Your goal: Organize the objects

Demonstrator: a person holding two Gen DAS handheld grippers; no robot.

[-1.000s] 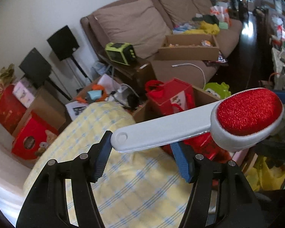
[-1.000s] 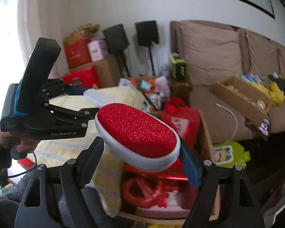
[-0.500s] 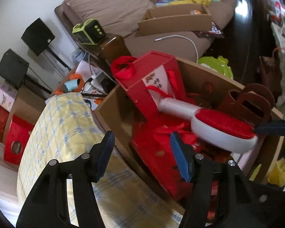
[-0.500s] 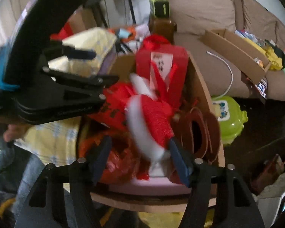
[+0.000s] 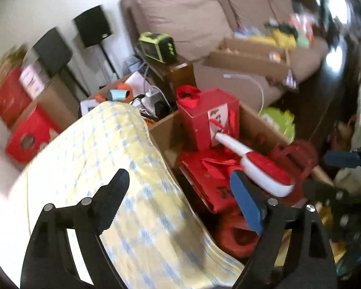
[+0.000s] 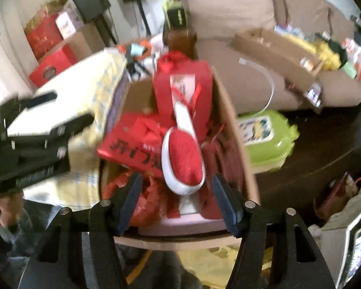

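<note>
1. The lint brush (image 6: 184, 154), white with a red pad, lies in the cardboard box (image 6: 231, 120), pad facing up, on top of the red things inside.
2. Its white handle runs away from the right wrist camera and leans against the upright red gift box (image 6: 180, 82) at the far end of the cardboard box.
3. Beside the brush on one side lies a flat red packet (image 6: 130, 144) with black characters; on the other side sit dark red bags (image 6: 223, 154).
4. The right gripper (image 6: 177, 202) hangs over the near end of the box, its jaws apart on either side of the brush head. The blue pads (image 6: 225, 201) do not press on the brush, and there is a clear gap on each side.
5. Its jaws have just been closing a little, with the brush head between them but free.
6. The left gripper (image 5: 180, 204) stands wide, with nothing between its jaws; it has just been opening.
7. In the left wrist view the brush (image 5: 260, 168) lies beyond the left gripper's right-hand pad (image 5: 245, 204), apart from it.
8. Under the left gripper spreads a yellow checked cloth (image 5: 113, 149), just beside the box wall (image 5: 166, 132).
9. Behind the box stands a brown sofa (image 5: 187, 21) carrying a second open carton (image 5: 250, 57). A green case (image 6: 264, 134) lies on the floor just beside the box.
10. Both views are somewhat blurred.
</note>
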